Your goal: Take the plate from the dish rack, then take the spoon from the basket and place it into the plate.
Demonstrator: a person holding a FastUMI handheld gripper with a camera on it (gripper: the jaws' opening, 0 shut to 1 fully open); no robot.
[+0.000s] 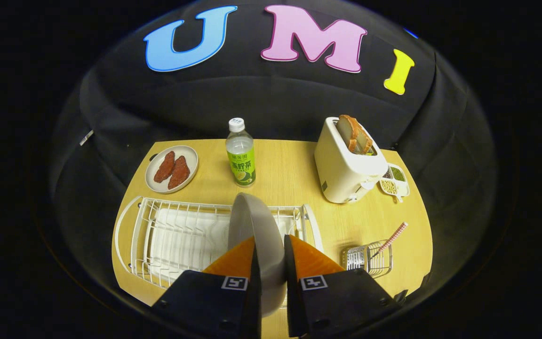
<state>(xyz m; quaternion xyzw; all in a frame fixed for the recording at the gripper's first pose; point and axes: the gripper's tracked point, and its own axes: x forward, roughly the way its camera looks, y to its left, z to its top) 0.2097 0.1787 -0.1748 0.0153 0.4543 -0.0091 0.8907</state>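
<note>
Gripper point(271, 247) closed on the plate point(254, 226), one finger pressed to each face. Plate grey, held on edge, upright with a slight lean, rim rising ahead of the fingertips point(245, 252). Plate above the right end of the dish rack point(158, 235); whether its lower edge touches the wires, hidden behind the fingers. Rack white wire, lying along the near-left part of the counter point(299, 165), pale tray beneath. Wire basket point(367, 259) near the counter's near-right corner, just right of the fingers, apart from the rack. Checked handle, probably the spoon point(391, 239), slanting up out of the basket; bowl end too small to make out. Green-labelled bottle point(240, 153) upright beyond the rack, mid-counter toward the far edge. Dish with two reddish pieces point(172, 168) at the far-left corner. White toaster point(346, 165) with bread point(353, 134) standing in its slot toward the far-right. Small divided tray of beans point(394, 180) just beside the toaster, at the right edge.
</note>
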